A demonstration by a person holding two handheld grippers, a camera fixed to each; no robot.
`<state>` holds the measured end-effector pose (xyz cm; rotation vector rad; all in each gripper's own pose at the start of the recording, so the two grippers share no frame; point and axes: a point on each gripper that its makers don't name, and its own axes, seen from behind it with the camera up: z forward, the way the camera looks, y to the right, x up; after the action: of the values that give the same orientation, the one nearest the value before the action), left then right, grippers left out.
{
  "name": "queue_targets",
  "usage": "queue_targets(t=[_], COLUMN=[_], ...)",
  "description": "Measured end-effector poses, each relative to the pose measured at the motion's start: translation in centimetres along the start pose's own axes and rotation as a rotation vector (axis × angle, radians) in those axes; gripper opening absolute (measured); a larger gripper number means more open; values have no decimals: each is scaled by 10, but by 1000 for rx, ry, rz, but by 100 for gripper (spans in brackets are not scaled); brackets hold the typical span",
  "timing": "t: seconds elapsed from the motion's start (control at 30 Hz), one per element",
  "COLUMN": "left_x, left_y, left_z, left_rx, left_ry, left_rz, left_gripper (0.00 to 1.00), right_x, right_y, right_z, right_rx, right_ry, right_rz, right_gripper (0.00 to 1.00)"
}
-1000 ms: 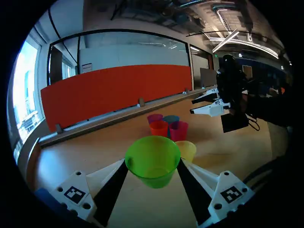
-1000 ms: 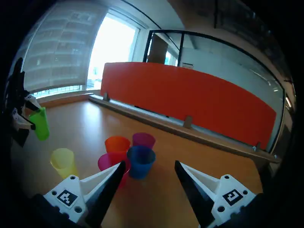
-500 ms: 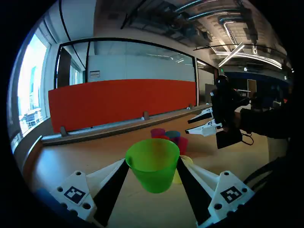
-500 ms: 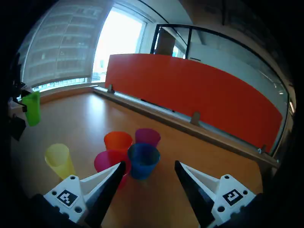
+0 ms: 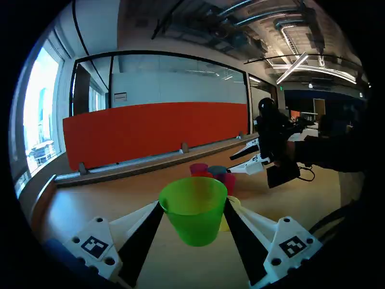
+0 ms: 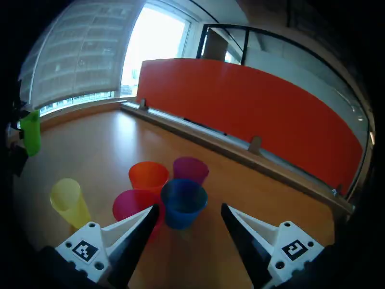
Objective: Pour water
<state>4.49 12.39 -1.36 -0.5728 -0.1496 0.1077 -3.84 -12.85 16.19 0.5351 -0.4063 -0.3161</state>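
My left gripper (image 5: 192, 212) is shut on a translucent green cup (image 5: 193, 207), held upright above the wooden table (image 5: 96, 212). Behind the cup stand a yellow cup (image 5: 226, 219) and a cluster of purple, blue and pink cups (image 5: 214, 172). In the right gripper view, my right gripper (image 6: 188, 214) hangs open just above and in front of the blue cup (image 6: 183, 203), with the pink cup (image 6: 131, 206), orange cup (image 6: 148, 177) and purple cup (image 6: 190, 169) around it. The yellow cup (image 6: 70, 202) stands apart at the left. The green cup (image 6: 31, 132) appears at the far left edge.
An orange partition (image 6: 269, 120) runs along the table's far edge, above a wooden ledge (image 6: 231, 149). Large windows (image 6: 96, 62) lie beyond. In the left gripper view the right gripper (image 5: 248, 161) and a dark-sleeved arm (image 5: 332, 151) reach in from the right.
The left gripper has lifted the green cup and levelled out. The right gripper has moved closer over the cup cluster, which now sits larger and nearer its fingers.
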Motion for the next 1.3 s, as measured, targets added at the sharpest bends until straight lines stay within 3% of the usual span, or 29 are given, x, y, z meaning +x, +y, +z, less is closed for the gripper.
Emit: queue_targets(t=[0.47, 0.97, 1.3], left_x=[-7, -7, -7], left_y=[-5, -8, -10], left_z=[-2, -4, -6], left_rx=[16, 21, 26], left_ry=[-13, -12, -7], left_rz=[1, 10, 12], left_gripper=[87, 87, 87], right_x=[5, 12, 10], right_y=[2, -8, -12], right_z=[20, 37, 42], right_rx=[33, 93, 108], right_ry=[-69, -164, -233], right_rz=[10, 83, 72], right_gripper=[100, 100, 100])
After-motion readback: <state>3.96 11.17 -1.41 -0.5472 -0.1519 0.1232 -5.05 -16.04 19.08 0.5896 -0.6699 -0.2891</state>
